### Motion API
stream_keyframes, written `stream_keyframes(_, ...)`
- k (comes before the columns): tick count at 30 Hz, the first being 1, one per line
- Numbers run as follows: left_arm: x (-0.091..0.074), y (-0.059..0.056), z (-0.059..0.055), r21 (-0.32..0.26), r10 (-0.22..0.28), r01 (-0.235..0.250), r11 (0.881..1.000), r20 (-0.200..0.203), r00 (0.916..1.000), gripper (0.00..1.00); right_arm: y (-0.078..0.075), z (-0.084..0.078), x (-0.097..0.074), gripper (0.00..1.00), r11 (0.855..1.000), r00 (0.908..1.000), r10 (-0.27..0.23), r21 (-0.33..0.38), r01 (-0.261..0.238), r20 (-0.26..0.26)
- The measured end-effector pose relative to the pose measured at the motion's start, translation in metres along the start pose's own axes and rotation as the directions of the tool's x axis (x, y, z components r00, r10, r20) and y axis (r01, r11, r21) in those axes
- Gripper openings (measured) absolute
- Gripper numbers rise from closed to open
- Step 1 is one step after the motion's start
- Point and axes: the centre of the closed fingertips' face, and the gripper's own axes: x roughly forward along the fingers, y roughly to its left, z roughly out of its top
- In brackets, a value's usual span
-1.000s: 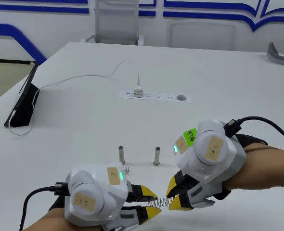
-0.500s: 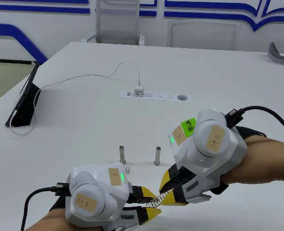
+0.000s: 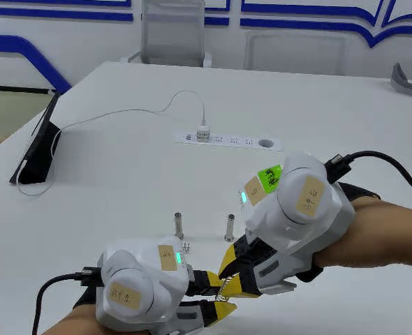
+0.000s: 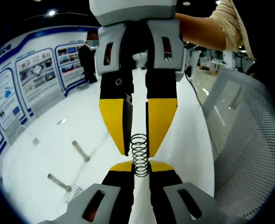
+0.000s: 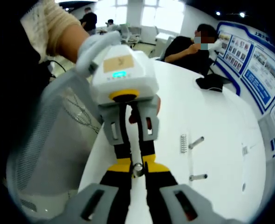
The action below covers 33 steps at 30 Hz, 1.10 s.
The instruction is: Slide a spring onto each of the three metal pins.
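A small steel spring is held low over the white table between my two grippers, which face each other tip to tip. My left gripper is shut on its near end. From the opposite side, my right gripper has its yellow jaws closed around the far end of the spring. Two metal pins stand upright just beyond the grippers. Another spring lies by the left pin. I cannot tell whether a pin is inside the held spring.
A white power strip with a plugged charger lies mid-table, its cable running left to a dark tablet at the table's left edge. A chair stands behind the table. Mesh chair backs and seated people show in the gripper views.
My right gripper has moved left and closer to the left gripper, so the stretch of spring showing between the two has shortened. The pins and the loose spring have stayed put.
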Motion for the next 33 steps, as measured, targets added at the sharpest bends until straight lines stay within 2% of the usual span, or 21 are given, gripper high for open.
stream_keyframes(16, -0.0015, 0.0021, 0.0026, -0.04, 0.013, -0.012, 0.999, 0.027, 0.9996, 0.11, -0.0009, -0.0069, 0.0017, 0.16, 0.999, 0.9994, -0.021, 0.051, 0.02, 0.026)
stream_keyframes(23, -0.0021, 0.002, 0.0036, -0.054, 0.019, -0.017, 0.998, 0.037, 0.9991, 0.11, -0.002, -0.0083, 0.0016, 0.15, 0.994, 0.9971, -0.037, 0.109, 0.029, 0.066)
stream_keyframes(33, -0.0021, 0.0015, 0.0048, -0.064, 0.023, -0.021, 0.998, 0.044, 0.9987, 0.11, -0.004, -0.0074, 0.0016, 0.13, 0.988, 0.9944, -0.056, 0.147, 0.042, 0.089)
